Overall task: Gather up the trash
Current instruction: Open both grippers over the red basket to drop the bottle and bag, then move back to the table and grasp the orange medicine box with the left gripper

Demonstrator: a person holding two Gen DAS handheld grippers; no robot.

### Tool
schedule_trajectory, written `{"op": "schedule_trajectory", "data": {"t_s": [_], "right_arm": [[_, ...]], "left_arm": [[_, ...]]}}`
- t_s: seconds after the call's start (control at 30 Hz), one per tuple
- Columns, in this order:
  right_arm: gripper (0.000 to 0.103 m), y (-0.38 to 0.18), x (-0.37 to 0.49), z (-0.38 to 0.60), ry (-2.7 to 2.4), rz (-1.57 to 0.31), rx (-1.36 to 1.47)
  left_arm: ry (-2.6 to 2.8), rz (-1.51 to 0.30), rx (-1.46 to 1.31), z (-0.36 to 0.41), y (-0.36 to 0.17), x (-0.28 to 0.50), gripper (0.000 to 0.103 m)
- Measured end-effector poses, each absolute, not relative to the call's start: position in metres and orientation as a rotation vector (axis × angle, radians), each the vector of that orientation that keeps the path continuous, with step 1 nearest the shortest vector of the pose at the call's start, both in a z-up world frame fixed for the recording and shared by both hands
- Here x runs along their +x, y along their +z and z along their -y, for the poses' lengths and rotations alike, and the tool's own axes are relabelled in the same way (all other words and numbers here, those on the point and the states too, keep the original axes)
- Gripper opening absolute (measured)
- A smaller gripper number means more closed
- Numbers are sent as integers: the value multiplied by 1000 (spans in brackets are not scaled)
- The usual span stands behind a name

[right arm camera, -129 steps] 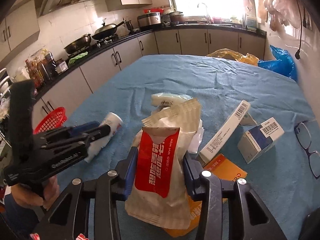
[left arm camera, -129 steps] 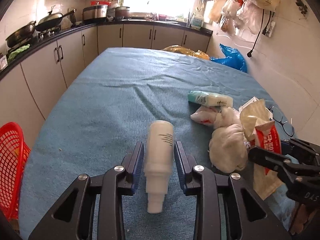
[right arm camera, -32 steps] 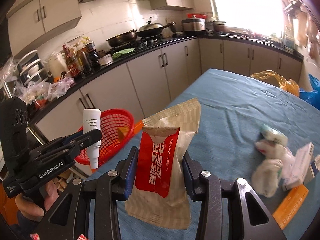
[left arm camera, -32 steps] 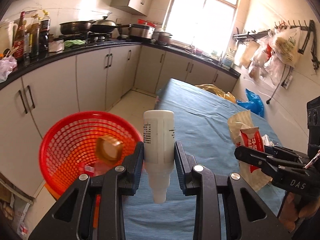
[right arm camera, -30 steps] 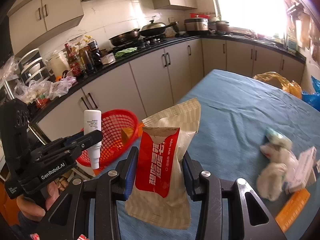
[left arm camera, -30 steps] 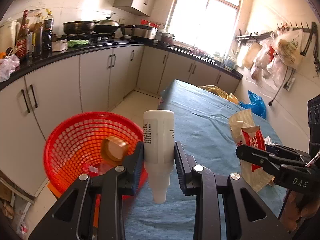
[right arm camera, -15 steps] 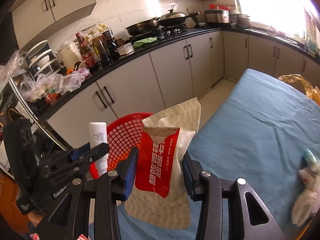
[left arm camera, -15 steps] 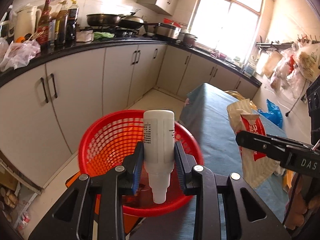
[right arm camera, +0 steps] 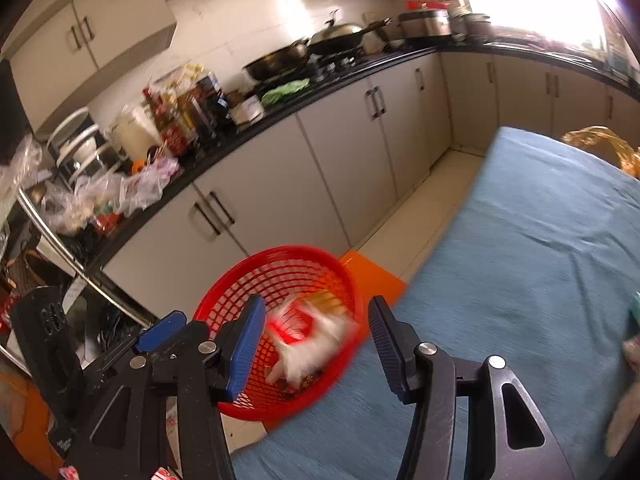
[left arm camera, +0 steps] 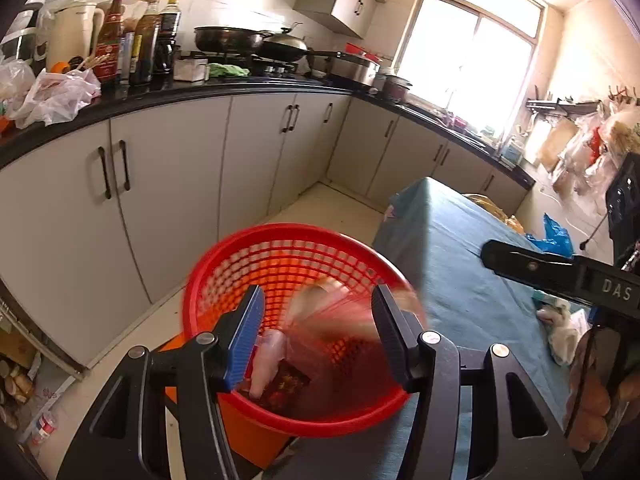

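Observation:
A red mesh basket stands on the floor beside the blue-covered table. My left gripper is open above it. The white bottle lies inside the basket, and the wet-wipe packet is a blur in mid-fall over it. My right gripper is open too, above the basket; the blurred packet drops between its fingers. The right gripper also shows at the right of the left wrist view.
Kitchen cabinets run close behind the basket, with bottles and pans on the black counter. An orange block sits under the basket. More trash lies on the table to the right.
Both grippers have opened over the basket. The white bottle has dropped from the left gripper into the basket, and the wet-wipe packet has left the right gripper and is falling.

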State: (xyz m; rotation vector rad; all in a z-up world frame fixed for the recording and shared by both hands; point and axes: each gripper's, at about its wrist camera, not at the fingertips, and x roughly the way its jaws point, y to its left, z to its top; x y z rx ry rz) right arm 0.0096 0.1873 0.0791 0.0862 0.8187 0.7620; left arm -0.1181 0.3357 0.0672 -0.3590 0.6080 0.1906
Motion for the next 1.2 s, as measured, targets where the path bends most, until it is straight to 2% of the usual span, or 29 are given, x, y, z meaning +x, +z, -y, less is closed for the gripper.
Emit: {"op": "schedule_trajectory", "data": {"t_s": [0.2, 0.67, 0.73, 0.8, 0.93, 1.0, 1.2], "right_arm": [[58, 77, -10, -121, 696, -806, 132], [58, 81, -34, 45, 486, -733, 292], [57, 82, -33, 79, 438, -722, 338], [52, 82, -31, 107, 399, -711, 375], [52, 75, -29, 164, 306, -672, 444], [52, 66, -29, 190, 283, -672, 519], [52, 55, -29, 229, 239, -689, 702]], "left_arm": [[104, -616, -342, -299, 72, -117, 56], [-121, -695, -129, -146, 81, -96, 59], [-148, -708, -102, -126, 81, -94, 61], [-187, -726, -70, -102, 81, -90, 68], [-287, -758, 16, -45, 82, -82, 74], [-347, -781, 59, -16, 80, -78, 82], [-460, -854, 216, 71, 59, -61, 84]]}}
